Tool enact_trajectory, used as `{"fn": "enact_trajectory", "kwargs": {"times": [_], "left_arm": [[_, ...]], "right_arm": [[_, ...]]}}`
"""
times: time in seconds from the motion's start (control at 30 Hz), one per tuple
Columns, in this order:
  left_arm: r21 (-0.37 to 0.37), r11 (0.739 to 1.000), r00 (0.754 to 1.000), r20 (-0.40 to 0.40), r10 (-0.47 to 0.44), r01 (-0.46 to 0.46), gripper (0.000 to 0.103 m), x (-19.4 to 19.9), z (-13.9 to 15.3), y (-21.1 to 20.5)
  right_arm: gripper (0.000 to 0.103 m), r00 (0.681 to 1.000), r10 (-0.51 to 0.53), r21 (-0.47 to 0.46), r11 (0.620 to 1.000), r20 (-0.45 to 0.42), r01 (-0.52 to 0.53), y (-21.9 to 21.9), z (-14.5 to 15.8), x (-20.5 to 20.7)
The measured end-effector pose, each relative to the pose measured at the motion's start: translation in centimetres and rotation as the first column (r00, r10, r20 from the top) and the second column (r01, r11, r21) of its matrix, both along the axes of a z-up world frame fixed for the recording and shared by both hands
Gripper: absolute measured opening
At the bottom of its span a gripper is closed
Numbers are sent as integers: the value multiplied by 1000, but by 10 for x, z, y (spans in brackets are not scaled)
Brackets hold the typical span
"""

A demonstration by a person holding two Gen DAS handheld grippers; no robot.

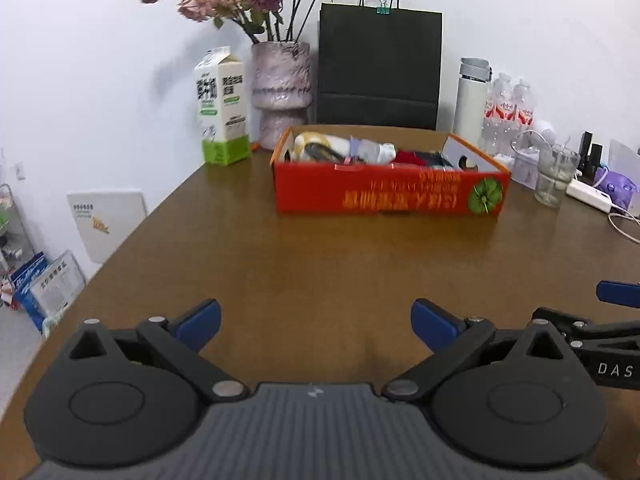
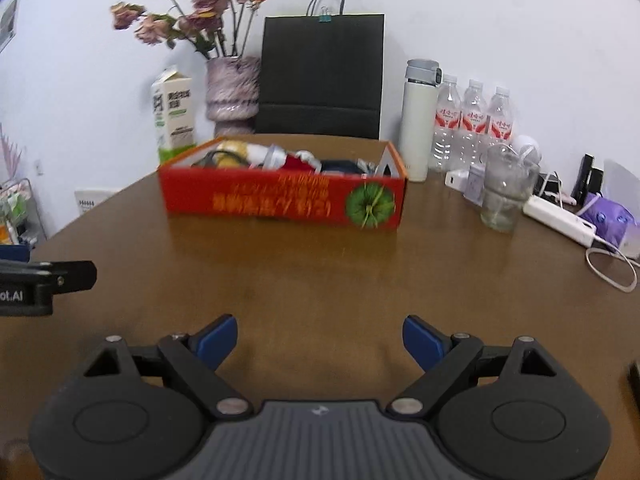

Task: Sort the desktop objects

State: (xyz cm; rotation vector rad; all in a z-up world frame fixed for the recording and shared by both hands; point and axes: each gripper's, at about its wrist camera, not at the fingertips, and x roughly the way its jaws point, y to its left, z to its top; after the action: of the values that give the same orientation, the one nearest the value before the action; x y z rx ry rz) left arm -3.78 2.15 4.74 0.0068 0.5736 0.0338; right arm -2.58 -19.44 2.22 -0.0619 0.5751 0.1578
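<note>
A red cardboard box (image 1: pixel 384 190) (image 2: pixel 280 200) with orange lettering stands on the brown table (image 1: pixel 320 264) (image 2: pixel 320 272), holding several small objects packed together. My left gripper (image 1: pixel 316 322) hovers low over the near table, well short of the box, jaws wide open and empty. My right gripper (image 2: pixel 320 338) is beside it at the same distance, also open with nothing between its blue pads (image 2: pixel 420 340). Each gripper shows at the edge of the other's view.
Behind the box stand a milk carton (image 1: pixel 222 108), a vase of dried roses (image 1: pixel 280 88), a black paper bag (image 1: pixel 378 68), a white flask (image 2: pixel 418 120) and water bottles (image 2: pixel 474 120). A glass (image 2: pixel 504 192), power strip (image 2: pixel 560 216) and cable (image 2: pixel 612 268) crowd the right side.
</note>
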Motion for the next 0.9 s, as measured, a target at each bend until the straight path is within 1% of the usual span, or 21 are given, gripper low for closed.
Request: {"fn": "enact_trajectory", "kwargs": {"times": [0.07,0.13,0.2,0.27,0.3,0.37,0.47,0.6,0.67,0.77,0.9], "left_arm": [[26,999,999,15,34,-34,103,-23,-9,-1],[49,998,999,30,31,-33,103,-45,-16,-2],[23,999,999,15,32,-33,103,-67,-23,1],[-31,999,1000,-1,9,-9,103,-85,-28,4],[-44,999,1000,-4,-7,7,103,-91,-30,5],[-31,1000,1000,-6,-6,6,103,-97,-32,5],[-29,999,1000,4,-22,22,103,-94,-31,5],[-36,999,1000,-8,-13,12,103,-80,-34,3],[-21,1000,1000,-23,-19,18,103,-70,-34,1],[4,998,997,-41,-64,64,103,-51,-34,-3],[9,998,994,-89,-63,64,103,-23,-36,-3]], "right_arm": [[89,1000,6,4,1000,8,-6,1,-4,-24],[90,1000,8,22,1000,19,-8,0,-6,-47],[91,1000,4,47,999,22,-5,-3,-8,-67],[93,1000,-16,59,998,15,16,-8,-11,-81],[93,999,-35,58,998,10,34,-9,-12,-86],[93,999,-49,50,998,21,48,-8,-11,-94],[94,999,-26,49,999,36,24,-4,-11,-97],[94,1000,-22,15,1000,8,22,1,-16,-82],[94,1000,-19,6,1000,-1,19,4,-17,-73],[94,1000,5,-21,1000,-13,-5,9,-18,-55],[96,1000,5,-39,999,-31,-6,15,-20,-32]]}}
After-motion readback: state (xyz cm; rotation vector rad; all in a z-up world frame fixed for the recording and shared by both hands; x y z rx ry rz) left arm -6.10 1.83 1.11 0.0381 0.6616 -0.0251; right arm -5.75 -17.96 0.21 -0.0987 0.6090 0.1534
